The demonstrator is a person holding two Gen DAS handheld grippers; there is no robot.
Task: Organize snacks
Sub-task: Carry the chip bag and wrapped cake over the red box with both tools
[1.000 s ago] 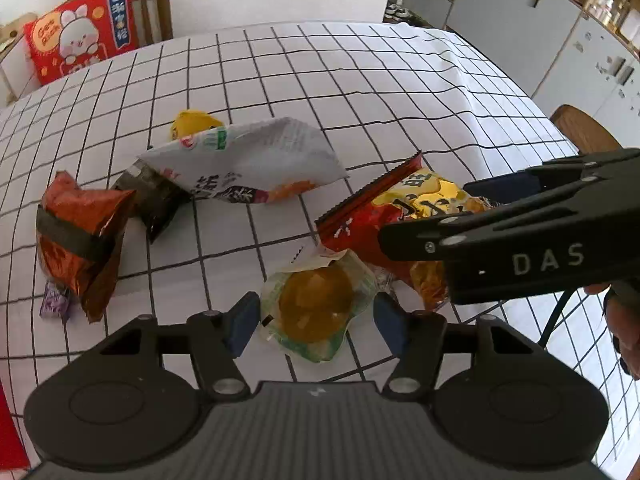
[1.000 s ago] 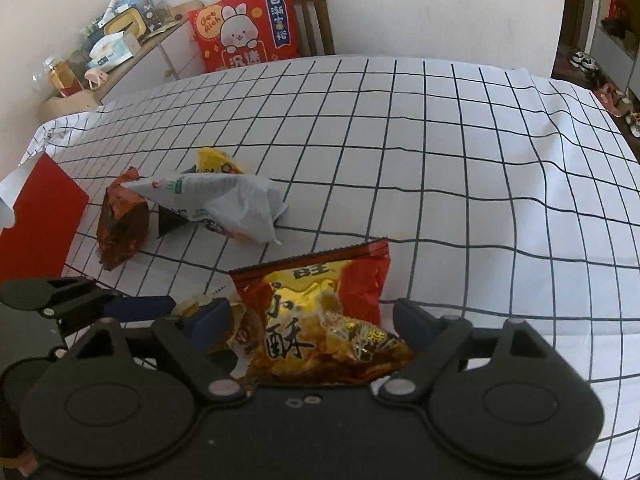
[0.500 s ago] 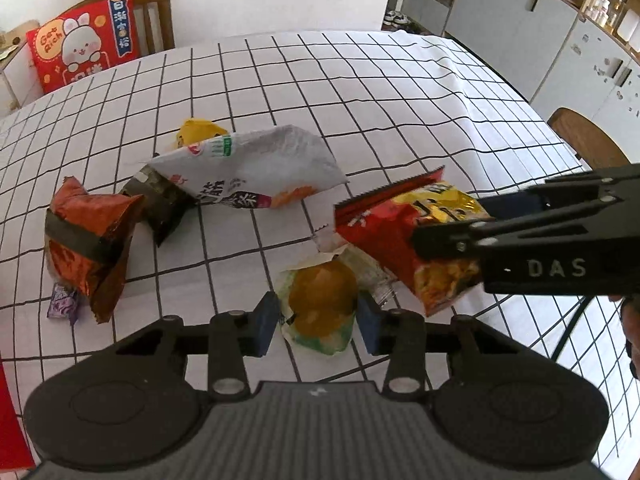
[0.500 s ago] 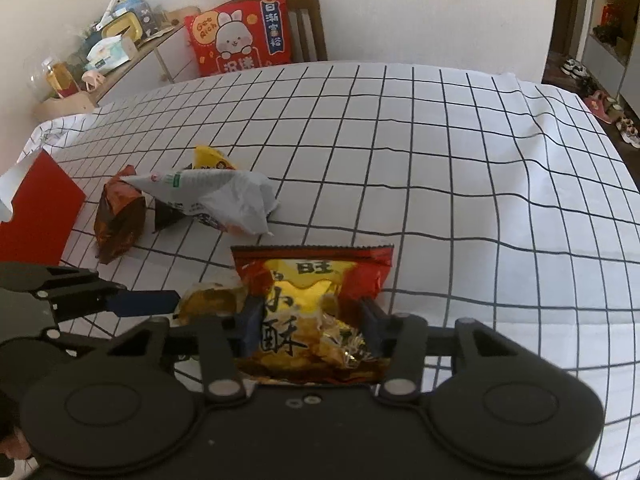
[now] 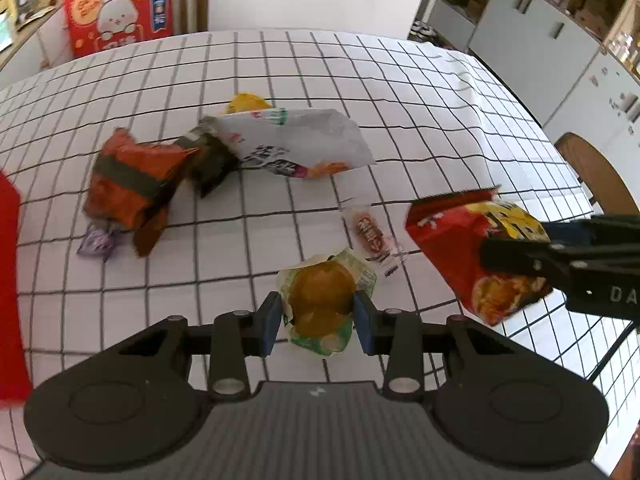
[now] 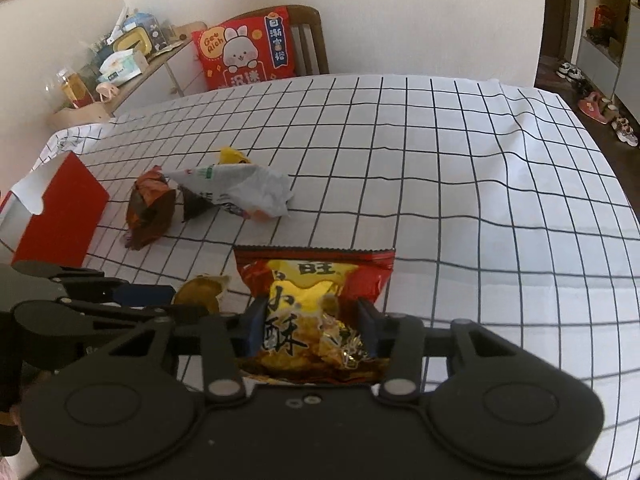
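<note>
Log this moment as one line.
left hand-held gripper: shut on wrapped bun | right hand-held gripper: shut on red snack bag

A round orange-brown pastry in a clear green-edged wrapper (image 5: 322, 306) and a red-and-yellow chip bag (image 6: 314, 312) are held up. The orange packet (image 5: 130, 184), white bag (image 5: 296, 142) and perhaps a wrapped candy (image 5: 370, 234) lie on the table.

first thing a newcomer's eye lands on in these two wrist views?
Probably the red and yellow crinkly snack bag clamped in the right gripper, filling that view's centre. Next, the round golden-brown pastry in a clear green-edged wrapper pinched by the left gripper. Beyond them, a loose pile of snacks, led by the white crumpled packet, lies on the black-gridded white tablecloth.
</note>
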